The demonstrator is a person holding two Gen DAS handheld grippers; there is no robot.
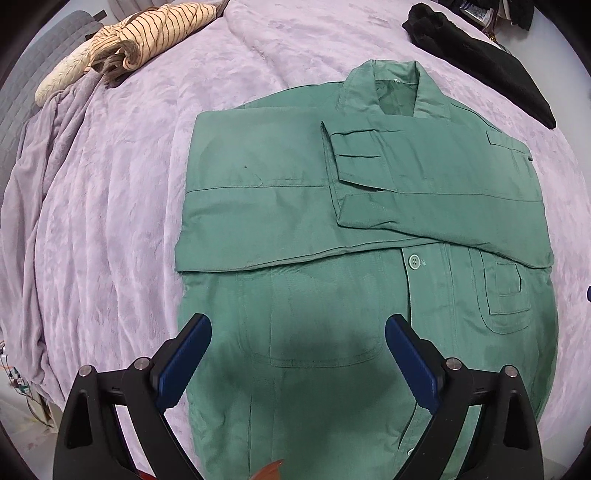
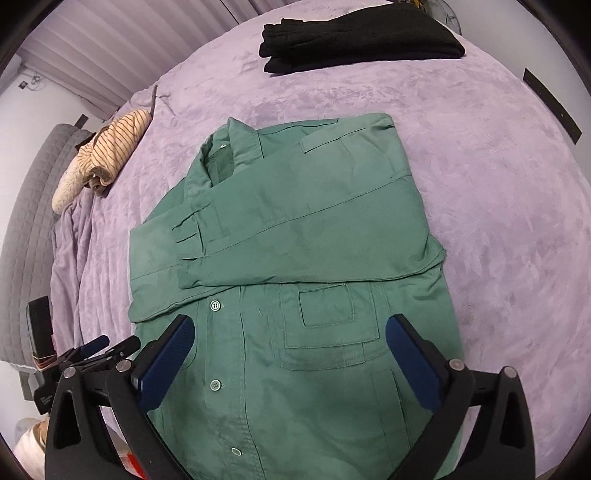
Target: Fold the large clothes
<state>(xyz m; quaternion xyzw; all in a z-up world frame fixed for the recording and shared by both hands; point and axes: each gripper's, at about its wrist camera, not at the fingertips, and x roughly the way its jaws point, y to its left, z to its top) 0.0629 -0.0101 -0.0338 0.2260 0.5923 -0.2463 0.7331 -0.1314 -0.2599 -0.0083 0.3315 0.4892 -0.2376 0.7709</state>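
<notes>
A green button-up work jacket (image 1: 332,229) lies flat on the purple bedspread (image 1: 110,221), front up, collar away from me, both sleeves folded across its chest. It also shows in the right wrist view (image 2: 295,236). My left gripper (image 1: 298,332) is open and empty, hovering above the jacket's lower left part. My right gripper (image 2: 290,334) is open and empty above the jacket's lower right part, over the chest pocket (image 2: 327,306). The left gripper also shows at the left edge of the right wrist view (image 2: 92,350).
A striped beige garment (image 1: 147,33) lies bunched at the far left of the bed, also in the right wrist view (image 2: 110,155). A folded black garment (image 2: 354,37) lies at the far side, also in the left wrist view (image 1: 480,55). A grey padded headboard (image 2: 29,221) stands left.
</notes>
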